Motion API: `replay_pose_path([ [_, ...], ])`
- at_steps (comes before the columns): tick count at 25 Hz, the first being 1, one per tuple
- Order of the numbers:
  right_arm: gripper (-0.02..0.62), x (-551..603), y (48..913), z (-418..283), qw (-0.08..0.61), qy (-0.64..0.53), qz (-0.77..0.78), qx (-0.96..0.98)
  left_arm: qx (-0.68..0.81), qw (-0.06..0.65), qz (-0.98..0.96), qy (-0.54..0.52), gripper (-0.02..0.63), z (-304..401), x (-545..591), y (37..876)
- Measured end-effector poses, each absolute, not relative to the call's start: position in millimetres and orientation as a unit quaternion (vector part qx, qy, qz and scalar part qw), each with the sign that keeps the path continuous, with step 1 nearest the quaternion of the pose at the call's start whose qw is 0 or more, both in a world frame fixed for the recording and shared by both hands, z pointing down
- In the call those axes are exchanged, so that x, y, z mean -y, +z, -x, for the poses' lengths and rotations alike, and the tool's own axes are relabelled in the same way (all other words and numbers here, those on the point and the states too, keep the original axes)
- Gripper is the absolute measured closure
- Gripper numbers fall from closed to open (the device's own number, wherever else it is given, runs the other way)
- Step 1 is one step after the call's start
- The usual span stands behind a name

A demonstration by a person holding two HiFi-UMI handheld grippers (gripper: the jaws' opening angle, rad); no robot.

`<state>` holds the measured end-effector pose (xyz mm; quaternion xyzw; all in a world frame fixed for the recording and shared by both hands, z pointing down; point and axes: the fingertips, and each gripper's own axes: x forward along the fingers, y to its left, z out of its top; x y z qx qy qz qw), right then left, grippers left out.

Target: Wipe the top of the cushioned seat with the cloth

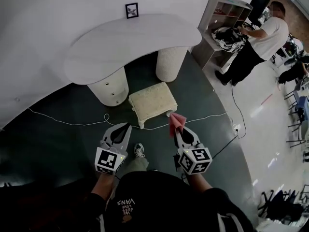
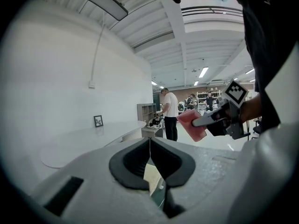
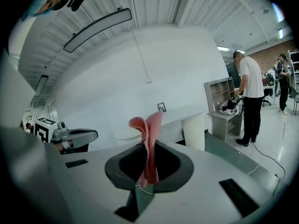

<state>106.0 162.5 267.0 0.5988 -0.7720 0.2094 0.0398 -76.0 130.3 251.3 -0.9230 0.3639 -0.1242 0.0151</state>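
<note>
The cream cushioned seat (image 1: 153,101) stands on the dark floor in front of the white curved table, ahead of both grippers. My right gripper (image 1: 177,124) is shut on a folded pink cloth (image 1: 176,122), held in the air near the seat's right front corner. In the right gripper view the pink cloth (image 3: 148,143) sticks up from between the closed jaws. My left gripper (image 1: 124,128) hangs level with it to the left, jaws together and holding nothing. In the left gripper view the right gripper (image 2: 196,122) and its cloth (image 2: 192,125) show at the right.
A white curved table (image 1: 130,42) on two round pedestals stands behind the seat, with a small framed picture (image 1: 131,10) on it. A white cable (image 1: 72,123) runs across the floor. A person (image 1: 256,42) stands at a grey shelf unit (image 1: 222,21) at the far right.
</note>
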Motion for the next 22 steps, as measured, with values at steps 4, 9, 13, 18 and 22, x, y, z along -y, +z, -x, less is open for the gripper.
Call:
replay_pose_path([
  [4,0.569,-117.1,260.5,-97.4,0.032,0.205,-0.611,0.764,-0.35,0.022,0.928,-0.126,0.587,85.4,-79.5,246.8],
  [9,0.569,-74.8,259.4,-89.7,0.025,0.205,-0.629,0.749,-0.335,0.025,0.934,-0.121,0.588,95.6,-30.2,242.0],
  [13,0.569,-55.1,259.5,-88.1,0.027,0.21,-0.644,0.735,-0.324,0.026,0.939,-0.114,0.588,100.9,-1.2,241.0],
  [18,0.569,-34.5,266.8,-87.8,0.041,0.215,-0.651,0.727,-0.322,-0.008,0.94,-0.112,0.588,104.6,22.2,259.0],
  [22,0.569,-9.4,271.7,-95.9,0.053,0.218,-0.643,0.732,-0.332,-0.019,0.937,-0.106,0.588,97.4,39.7,264.6],
])
